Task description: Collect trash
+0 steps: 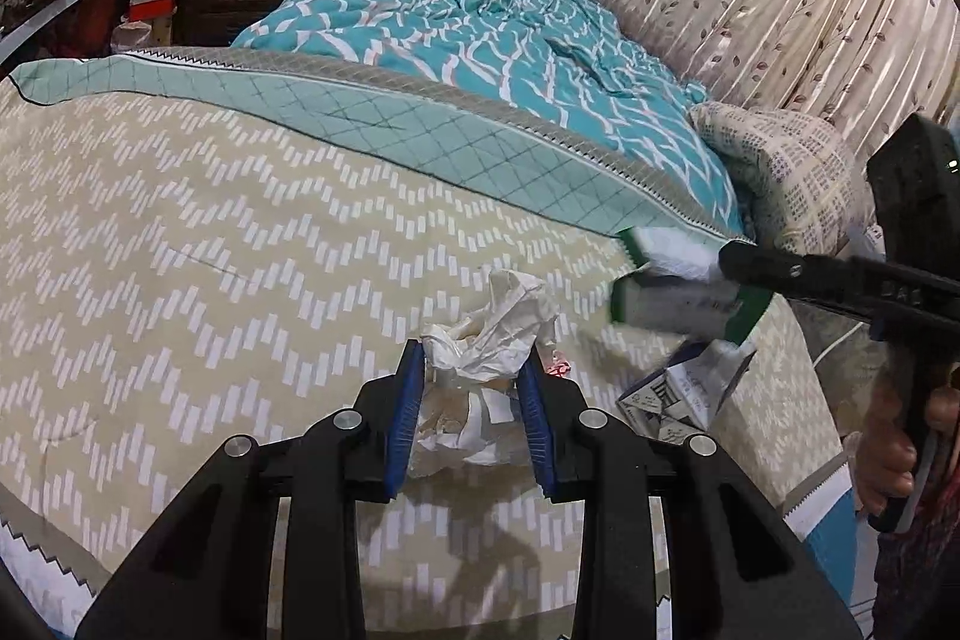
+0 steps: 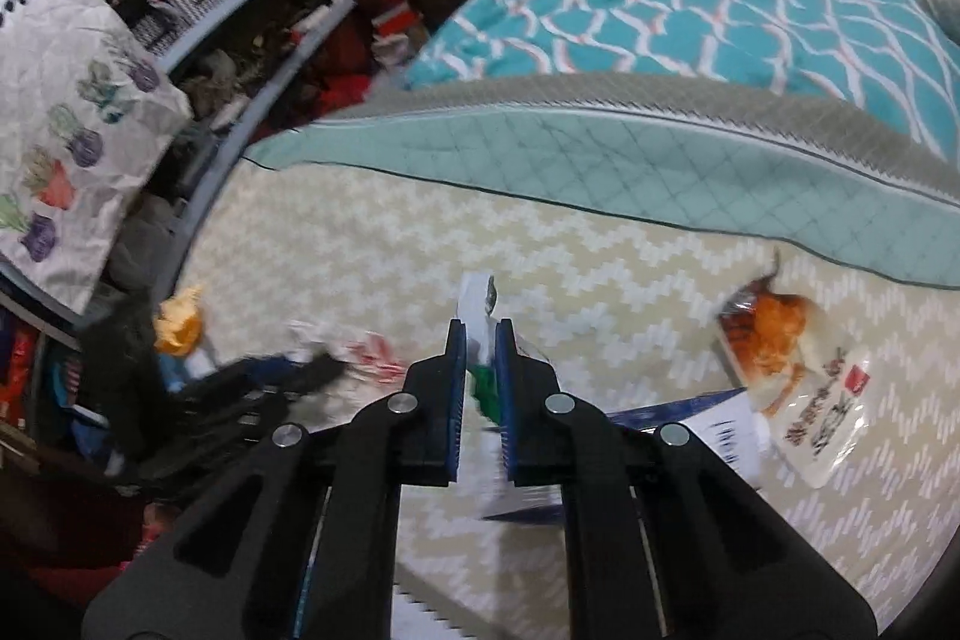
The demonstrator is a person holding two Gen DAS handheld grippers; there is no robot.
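My left gripper is shut on a wad of crumpled white paper, held just above the beige zigzag bedspread. To its right, my right gripper comes in from the side, held by a hand, and is shut on a green and white wrapper. In the right wrist view the same gripper pinches that wrapper between its blue pads. The left gripper shows there as a dark blur at the lower left.
A flattened blue and white carton lies on the bedspread under the right gripper. An orange snack packet and a red and white wrapper also lie there. A teal quilt covers the far bed; cluttered shelves stand left.
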